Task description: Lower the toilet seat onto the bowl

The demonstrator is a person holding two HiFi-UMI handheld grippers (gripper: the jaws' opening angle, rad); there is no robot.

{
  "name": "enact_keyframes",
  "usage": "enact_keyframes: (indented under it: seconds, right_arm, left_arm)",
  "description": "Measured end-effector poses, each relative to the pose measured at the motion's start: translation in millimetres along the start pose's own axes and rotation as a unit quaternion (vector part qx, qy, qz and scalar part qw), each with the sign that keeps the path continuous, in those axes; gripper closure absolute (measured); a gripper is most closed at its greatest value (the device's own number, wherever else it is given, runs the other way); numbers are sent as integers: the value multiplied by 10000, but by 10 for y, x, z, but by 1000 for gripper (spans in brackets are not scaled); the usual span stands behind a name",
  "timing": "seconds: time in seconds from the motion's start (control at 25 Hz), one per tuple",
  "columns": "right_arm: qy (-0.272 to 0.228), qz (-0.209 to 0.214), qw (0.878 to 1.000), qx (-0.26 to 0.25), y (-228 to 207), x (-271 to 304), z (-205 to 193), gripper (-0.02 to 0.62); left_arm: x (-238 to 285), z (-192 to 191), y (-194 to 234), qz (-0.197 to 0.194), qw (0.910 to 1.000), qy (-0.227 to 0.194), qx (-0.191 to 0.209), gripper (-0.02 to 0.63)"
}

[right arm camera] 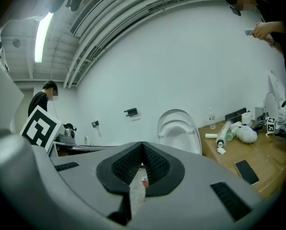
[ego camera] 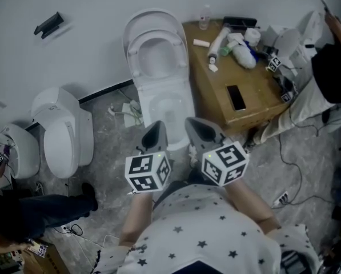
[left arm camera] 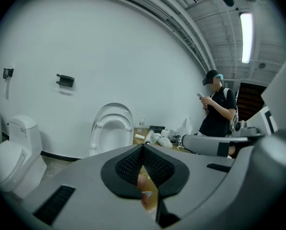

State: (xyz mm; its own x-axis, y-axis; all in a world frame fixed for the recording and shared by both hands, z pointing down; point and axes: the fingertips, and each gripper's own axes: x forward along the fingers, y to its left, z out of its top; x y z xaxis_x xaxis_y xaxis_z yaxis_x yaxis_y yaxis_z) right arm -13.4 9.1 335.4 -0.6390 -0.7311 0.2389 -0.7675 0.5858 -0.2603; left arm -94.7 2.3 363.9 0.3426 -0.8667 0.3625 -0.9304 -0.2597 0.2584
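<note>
The job is at the approach stage: the seat point(ego camera: 181, 53) stands raised, flat against the lid point(ego camera: 153, 17) at the wall, well clear of the bowl point(ego camera: 143, 99) it has to come down on, and neither tool touches it. The left gripper point(ego camera: 156, 129) and the right gripper point(ego camera: 196, 124) hang side by side over the bowl's near end, each with its jaws pressed together and nothing between them (both gripper views show the ribbed pads meeting with only floor in the slit below). The next move, as I judge it, calls for a reach forward and up to the seat's top edge, then catching the ring alone, either by hooking closed jaws behind it or by spreading one pair to pinch the rim, so the lid stays back, and then letting the ring down slowly rather than letting it drop. The head view alone shows the bowl, the floor cables, a second toilet point(ego camera: 61, 133) to the left and how far the tools are from the seat. The gripper views show ring and lid face-on as two nested ovals; the left one also catches a standing person point(left arm camera: 219, 109) beyond the table point(ego camera: 261, 110), the right one another person point(right arm camera: 40, 102) at far left
</note>
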Motion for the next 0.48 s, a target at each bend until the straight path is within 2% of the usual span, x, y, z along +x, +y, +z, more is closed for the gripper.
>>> enact_keyframes:
  seconds: [0.48]
  right_arm:
    - [199, 287, 9994, -79, -398, 606, 240, 591]
  left_arm:
    - [601, 299, 263, 323, 9995, 17, -15, 608]
